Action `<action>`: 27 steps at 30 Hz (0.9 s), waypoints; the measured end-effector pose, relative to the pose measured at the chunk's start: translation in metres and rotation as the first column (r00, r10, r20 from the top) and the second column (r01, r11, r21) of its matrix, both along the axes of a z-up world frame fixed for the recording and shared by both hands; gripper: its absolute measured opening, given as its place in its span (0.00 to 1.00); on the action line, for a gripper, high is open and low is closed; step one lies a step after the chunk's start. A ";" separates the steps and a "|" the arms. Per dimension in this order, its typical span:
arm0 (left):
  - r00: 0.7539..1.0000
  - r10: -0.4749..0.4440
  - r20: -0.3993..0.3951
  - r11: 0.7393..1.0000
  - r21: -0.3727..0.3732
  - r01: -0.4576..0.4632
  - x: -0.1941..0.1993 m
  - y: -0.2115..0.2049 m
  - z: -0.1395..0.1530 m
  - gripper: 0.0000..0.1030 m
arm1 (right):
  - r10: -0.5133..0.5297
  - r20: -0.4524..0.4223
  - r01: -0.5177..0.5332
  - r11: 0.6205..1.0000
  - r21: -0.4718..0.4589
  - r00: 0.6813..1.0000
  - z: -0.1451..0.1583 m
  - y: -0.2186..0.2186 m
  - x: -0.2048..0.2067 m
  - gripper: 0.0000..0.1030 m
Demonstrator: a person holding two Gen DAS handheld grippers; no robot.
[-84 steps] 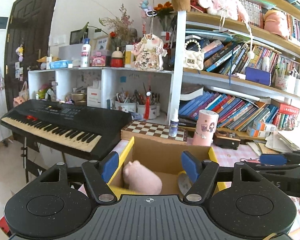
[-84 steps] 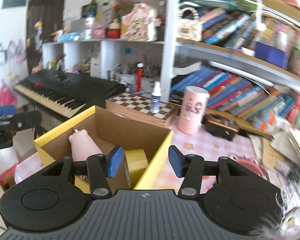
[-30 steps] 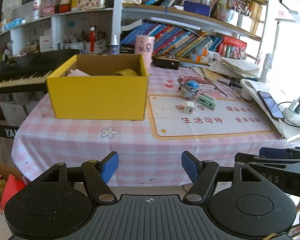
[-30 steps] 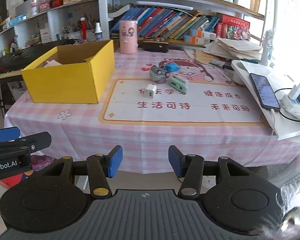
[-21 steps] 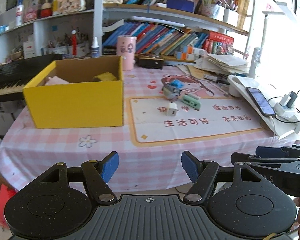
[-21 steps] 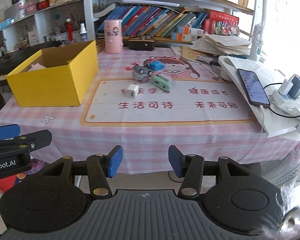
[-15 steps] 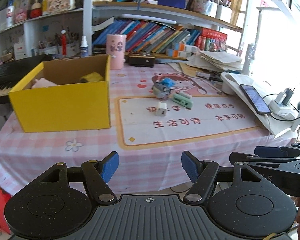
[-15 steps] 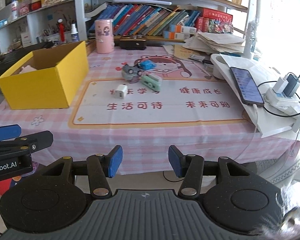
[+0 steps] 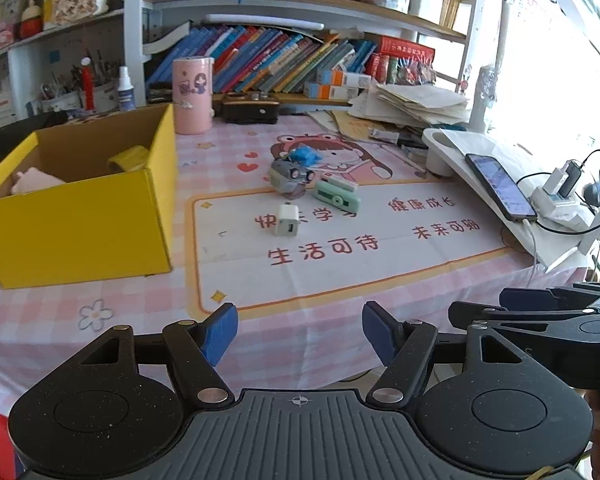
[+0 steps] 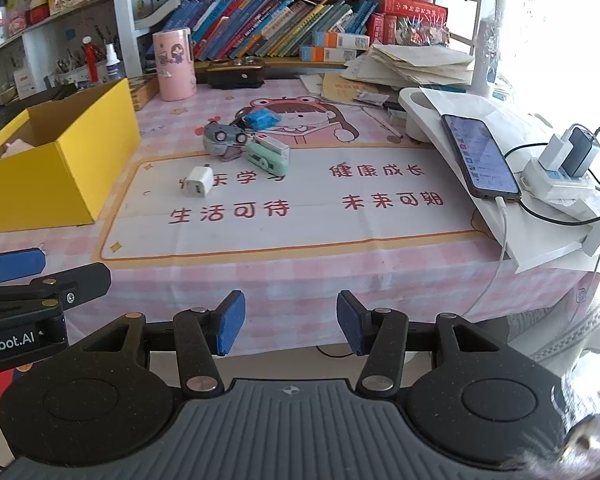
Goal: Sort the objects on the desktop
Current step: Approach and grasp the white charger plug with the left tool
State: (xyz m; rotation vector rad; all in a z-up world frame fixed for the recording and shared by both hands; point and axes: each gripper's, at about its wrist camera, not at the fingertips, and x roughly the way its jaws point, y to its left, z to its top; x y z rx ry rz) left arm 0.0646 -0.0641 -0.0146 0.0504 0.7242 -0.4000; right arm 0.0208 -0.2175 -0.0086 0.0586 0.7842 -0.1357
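Both the left gripper (image 9: 299, 334) and right gripper (image 10: 290, 322) hover with jaws apart and empty, short of the white charger (image 9: 287, 220), which lies right of the yellow box (image 9: 80, 220).

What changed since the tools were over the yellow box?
Both tools pulled back from over the yellow box to the near table edge, swinging right. The left tool and right tool are open and empty. The pink toy and yellow tape roll lie in the box; the white charger, green gadget and grey toy car haven't moved.
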 end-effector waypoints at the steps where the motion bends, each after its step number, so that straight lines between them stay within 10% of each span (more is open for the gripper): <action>1: 1.000 -0.004 -0.003 1.000 0.001 0.004 0.004 -0.004 -0.001 0.68 | -0.001 -0.001 0.001 1.000 -0.001 1.000 -0.001 -0.002 0.003 0.47; 27: 0.986 0.163 0.028 0.985 0.049 -0.164 0.124 -0.085 -0.021 0.54 | 0.197 -0.022 -0.195 0.978 0.073 0.980 -0.017 -0.082 0.140 0.36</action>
